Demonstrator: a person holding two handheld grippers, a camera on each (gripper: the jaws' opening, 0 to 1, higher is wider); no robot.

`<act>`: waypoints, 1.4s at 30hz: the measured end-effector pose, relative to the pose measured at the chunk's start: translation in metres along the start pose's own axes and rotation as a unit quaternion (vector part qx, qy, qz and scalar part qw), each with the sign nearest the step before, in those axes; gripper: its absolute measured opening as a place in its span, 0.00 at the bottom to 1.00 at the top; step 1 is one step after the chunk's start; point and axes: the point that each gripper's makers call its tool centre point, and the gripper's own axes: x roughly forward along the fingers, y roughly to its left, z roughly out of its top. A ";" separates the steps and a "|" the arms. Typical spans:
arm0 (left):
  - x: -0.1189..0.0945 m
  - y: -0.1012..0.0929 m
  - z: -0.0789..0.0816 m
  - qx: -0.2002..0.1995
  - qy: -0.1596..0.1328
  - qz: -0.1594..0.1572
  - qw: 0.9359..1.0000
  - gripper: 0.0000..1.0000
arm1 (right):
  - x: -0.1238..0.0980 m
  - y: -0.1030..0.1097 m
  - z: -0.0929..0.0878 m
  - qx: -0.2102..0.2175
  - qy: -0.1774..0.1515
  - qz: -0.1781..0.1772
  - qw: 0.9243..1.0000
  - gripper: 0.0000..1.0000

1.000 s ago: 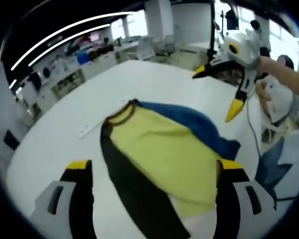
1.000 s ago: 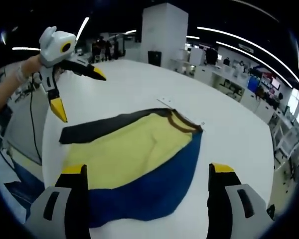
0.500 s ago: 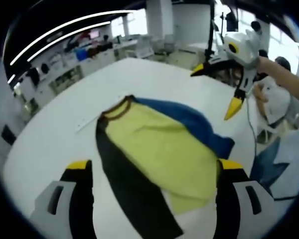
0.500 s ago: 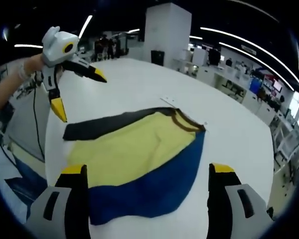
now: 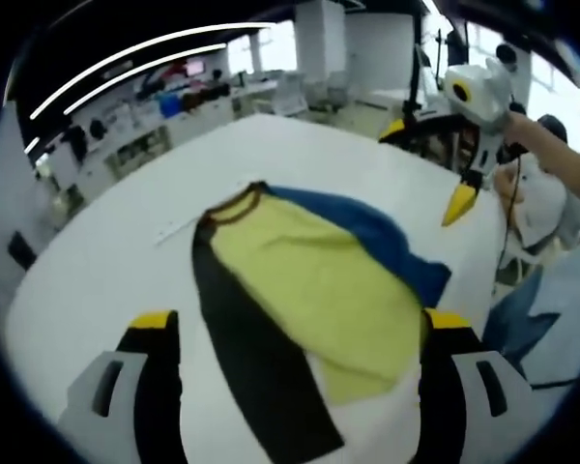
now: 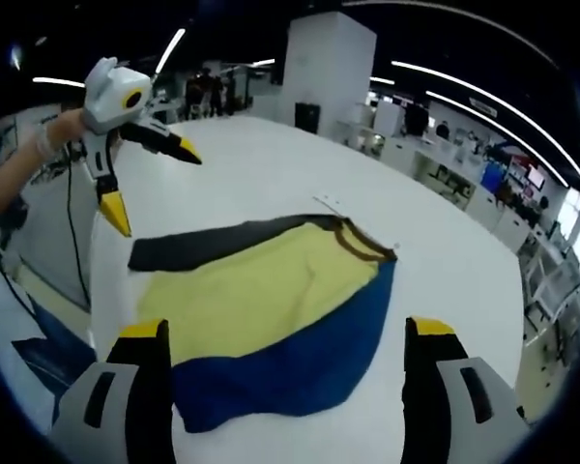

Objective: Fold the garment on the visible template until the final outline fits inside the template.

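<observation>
Both tools are held spread and empty above the tabletop (image 6: 271, 164): the left tool (image 5: 300, 338) over the garment's near edge, the right tool (image 6: 282, 348) likewise. Over the last second only slight drifting of the views is noted; the garment (image 5: 300, 280) has been left flat, partly folded, yellow between black and blue strips. The thin template marks (image 5: 179, 229) lie beside the collar, so further folding is judged necessary.

A yellow shirt (image 5: 304, 280) with black and blue sleeves lies flat on the white desk (image 5: 106, 280). The right claw (image 5: 435, 164) hovers above, jaws apart.
</observation>
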 end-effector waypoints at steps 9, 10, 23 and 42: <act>-0.014 -0.006 -0.015 0.009 0.009 0.016 1.000 1.00 | -0.014 0.009 -0.002 0.007 -0.017 -0.017 1.000 1.00; -0.016 -0.006 -0.016 0.008 0.008 0.017 1.000 1.00 | -0.015 0.010 -0.001 0.007 -0.019 -0.020 1.000 1.00; -0.032 -0.010 -0.021 0.002 -0.002 0.035 0.999 1.00 | -0.019 0.032 -0.012 -0.002 -0.023 -0.033 0.999 1.00; -0.034 -0.038 -0.037 -0.031 -0.011 0.023 0.999 1.00 | -0.018 0.068 -0.032 0.041 -0.029 -0.020 0.999 0.97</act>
